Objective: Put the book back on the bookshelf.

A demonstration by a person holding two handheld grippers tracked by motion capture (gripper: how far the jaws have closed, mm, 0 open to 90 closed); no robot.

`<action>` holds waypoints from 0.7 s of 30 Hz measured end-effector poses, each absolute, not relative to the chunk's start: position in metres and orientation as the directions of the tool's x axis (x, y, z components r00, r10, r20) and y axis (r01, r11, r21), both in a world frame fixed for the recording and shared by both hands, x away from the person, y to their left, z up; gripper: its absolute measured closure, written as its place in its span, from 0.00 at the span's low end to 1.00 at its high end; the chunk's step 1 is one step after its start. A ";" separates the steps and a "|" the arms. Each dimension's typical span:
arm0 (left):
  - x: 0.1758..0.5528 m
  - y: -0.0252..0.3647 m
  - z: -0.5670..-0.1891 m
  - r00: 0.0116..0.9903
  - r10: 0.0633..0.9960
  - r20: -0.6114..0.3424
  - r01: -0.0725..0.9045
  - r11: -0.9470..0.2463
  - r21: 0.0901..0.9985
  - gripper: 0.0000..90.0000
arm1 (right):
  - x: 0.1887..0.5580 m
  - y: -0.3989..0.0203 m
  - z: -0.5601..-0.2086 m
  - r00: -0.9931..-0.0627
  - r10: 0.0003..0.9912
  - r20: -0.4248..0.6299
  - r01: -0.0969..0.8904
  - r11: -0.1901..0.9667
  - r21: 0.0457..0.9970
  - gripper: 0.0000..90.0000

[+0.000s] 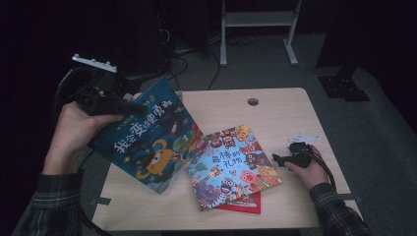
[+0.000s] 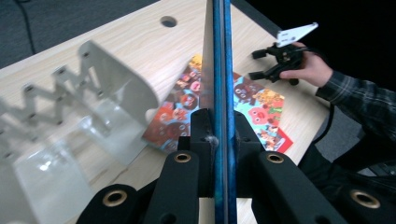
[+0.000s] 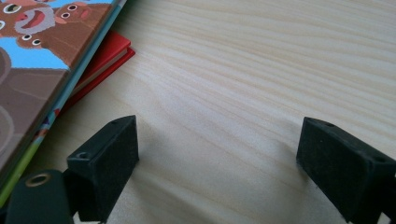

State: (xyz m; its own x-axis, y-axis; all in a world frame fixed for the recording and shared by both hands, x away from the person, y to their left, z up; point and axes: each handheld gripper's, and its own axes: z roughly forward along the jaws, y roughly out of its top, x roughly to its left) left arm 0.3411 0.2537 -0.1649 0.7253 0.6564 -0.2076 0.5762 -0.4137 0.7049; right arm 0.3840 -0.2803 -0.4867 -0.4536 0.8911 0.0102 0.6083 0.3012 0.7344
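Gripping the dark blue book (image 1: 147, 140) by its upper edge, my left gripper (image 1: 129, 106) has its jaws pressed tight on the cover — in the left gripper view the book (image 2: 219, 70) stands edge-on between them, running straight up the middle. It is lifted and tilted over the left part of the table (image 1: 275, 113), its lower corner down near the tabletop. Just right of it the monster book (image 1: 232, 164) lies flat and face up, resting on a red book (image 1: 246, 204) that peeks out beneath its near edge. My right gripper (image 1: 278, 158) sits low over the wood just beside that book's right edge, apart from it, jaws spread wide with nothing between them — bare table (image 3: 224, 116) there, and the two stacked books' corner (image 3: 56, 51) off to one side. A white folding rack (image 2: 93, 93) shows blurred near my left gripper.
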 end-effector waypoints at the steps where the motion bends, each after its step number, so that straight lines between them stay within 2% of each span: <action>1: 0.341 0.254 -0.165 0.725 0.656 -0.208 0.576 -0.414 0.705 0.91 | 0.384 -0.280 -0.487 -0.454 0.891 0.010 0.608 0.301 0.734 0.13; 14: 0.337 0.308 -0.178 0.625 0.748 -0.224 0.643 -0.331 0.690 0.91 | 0.384 -0.280 -0.487 -0.454 0.891 0.010 0.609 0.301 0.734 0.13; 21: 0.336 0.330 -0.188 0.568 0.791 -0.226 0.691 -0.309 0.653 0.92 | 0.384 -0.280 -0.487 -0.454 0.891 0.010 0.609 0.302 0.734 0.13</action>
State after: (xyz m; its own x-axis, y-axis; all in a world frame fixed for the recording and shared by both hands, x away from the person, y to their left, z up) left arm 0.3362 0.3296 -0.1881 0.5681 0.7912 -0.2262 0.6910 -0.3093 0.6534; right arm 0.3842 -0.2804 -0.4867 -0.4535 0.8912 0.0099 0.6088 0.3016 0.7337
